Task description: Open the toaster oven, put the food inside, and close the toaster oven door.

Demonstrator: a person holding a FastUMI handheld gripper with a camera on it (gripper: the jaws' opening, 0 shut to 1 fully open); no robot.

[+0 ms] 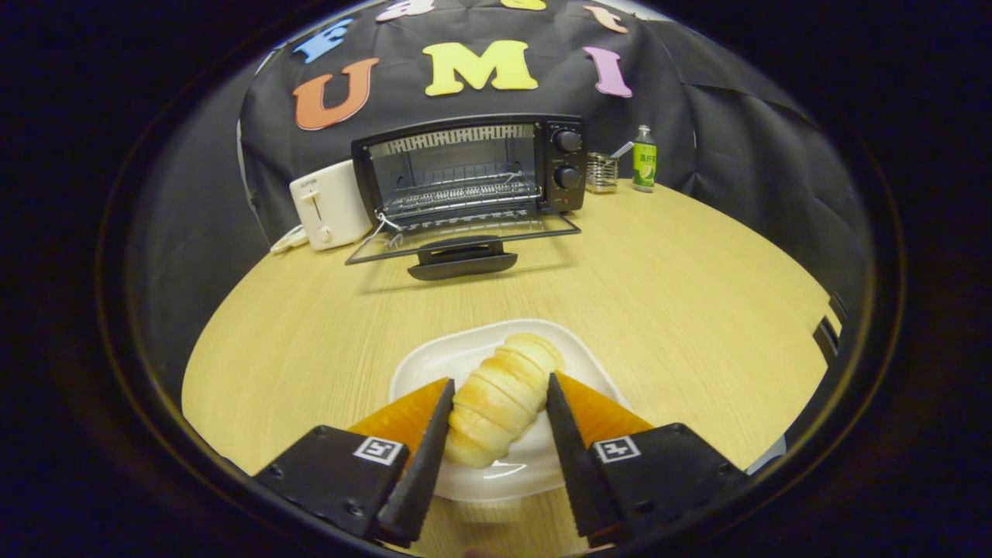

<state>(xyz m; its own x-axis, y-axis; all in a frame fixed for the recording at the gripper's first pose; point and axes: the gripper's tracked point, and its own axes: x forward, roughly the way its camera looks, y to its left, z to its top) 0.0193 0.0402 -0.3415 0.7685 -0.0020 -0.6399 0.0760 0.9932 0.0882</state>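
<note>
Gripper [500,391]: fingers spread to either side of the bread roll [500,399], one on each flank. The left finger looks to be touching or very nearly touching the crust; the right one sits just beside it with a sliver of plate showing between. Cannot tell whether both are pressing yet, so no firm hold to report.

Bread roll: ridged, golden, lying on a white plate [434,364] directly between the fingers. Its long axis runs roughly along the line of the fingers, slanted a little, near end toward the left finger and far end leaning right. So the fingers would close across the short width, which is the better way to take it.

Plate rests on the wooden table [682,302], close under the gripper.

Beyond: toaster oven [473,170] straight ahead, well apart from the plate, near the back of the table. Door [463,236] already dropped flat toward the gripper, rack bare inside.

White toaster [329,203] just beside the oven's left; wire holder [601,172] and green bottle [643,159] to its right.

Judgement: opening done; step in hand is gripping the roll. Once lifted, carry is straight forward over the open door. Soft bread, so squeeze gently.
</note>
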